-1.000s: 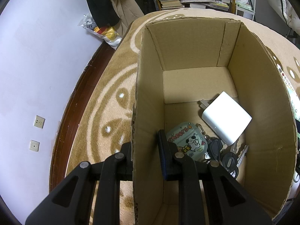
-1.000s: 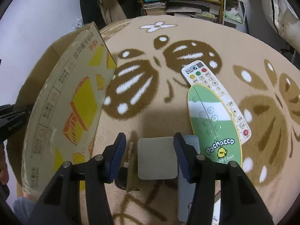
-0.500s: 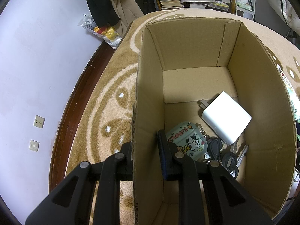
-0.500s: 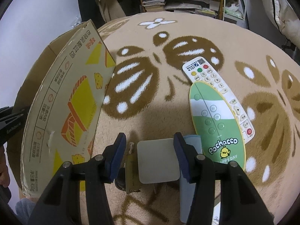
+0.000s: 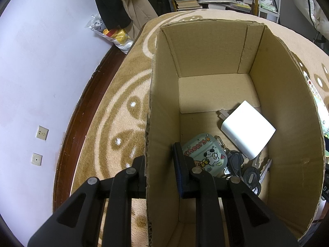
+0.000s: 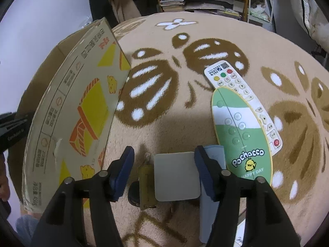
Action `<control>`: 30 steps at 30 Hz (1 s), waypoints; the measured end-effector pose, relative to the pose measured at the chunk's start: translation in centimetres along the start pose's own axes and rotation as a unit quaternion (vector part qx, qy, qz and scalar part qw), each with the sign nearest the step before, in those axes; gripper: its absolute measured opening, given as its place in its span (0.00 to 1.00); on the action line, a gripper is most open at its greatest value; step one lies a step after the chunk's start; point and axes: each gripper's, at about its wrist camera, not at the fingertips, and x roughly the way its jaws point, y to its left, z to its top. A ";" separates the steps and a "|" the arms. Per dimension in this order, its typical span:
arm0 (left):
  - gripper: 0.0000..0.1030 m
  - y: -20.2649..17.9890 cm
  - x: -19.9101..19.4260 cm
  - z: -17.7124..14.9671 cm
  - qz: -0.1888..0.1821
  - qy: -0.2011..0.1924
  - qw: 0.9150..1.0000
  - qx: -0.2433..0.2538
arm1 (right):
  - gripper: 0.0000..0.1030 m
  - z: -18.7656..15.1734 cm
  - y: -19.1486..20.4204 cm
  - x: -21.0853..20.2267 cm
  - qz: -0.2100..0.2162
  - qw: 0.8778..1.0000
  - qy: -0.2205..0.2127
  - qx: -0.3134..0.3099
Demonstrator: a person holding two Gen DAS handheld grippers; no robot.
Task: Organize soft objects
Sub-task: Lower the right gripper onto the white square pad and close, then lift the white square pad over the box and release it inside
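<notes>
Currently, my left gripper (image 5: 159,173) is clamping the corrugated cardboard box (image 5: 205,47) wall; my right gripper (image 6: 162,173), jaws just widening, is straddling a flat grey square adapter (image 6: 175,176) on plush carpet (image 6: 205,41).

Right gripper (image 6: 163,169) hangs over the rug (image 6: 164,123), its jaws have just been opening, with a white charger (image 6: 176,178) between them and a clear gap on the left side. At 9 o'clock of the charger lies a brass key thing (image 6: 146,183). A grey-blue case (image 6: 209,193) sits at its 3 o'clock. Green Pochacco pouch (image 6: 238,131) covers part of a remote (image 6: 228,78) at 1 o'clock. Box (image 6: 72,111) stands at 10.
</notes>
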 end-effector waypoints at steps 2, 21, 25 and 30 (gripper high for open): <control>0.18 0.0 0.0 0.0 0.000 0.000 1.000 0.000 | 0.63 -0.1 0.0 -0.1 0.000 1.000 0.001 0.001; 0.19 0.0 0.0 0.0 0.000 0.000 1.000 0.000 | 0.48 -0.5 -0.1 0.9 -0.019 0.999 0.030 0.002; 0.19 0.0 0.0 0.0 0.000 0.000 1.000 0.000 | 0.47 -0.3 -0.2 0.4 -0.024 1.000 0.016 0.010; 0.19 0.0 0.0 0.0 0.000 0.000 1.000 0.000 | 0.46 0.8 -0.3 -1.7 -0.015 0.999 -0.045 0.020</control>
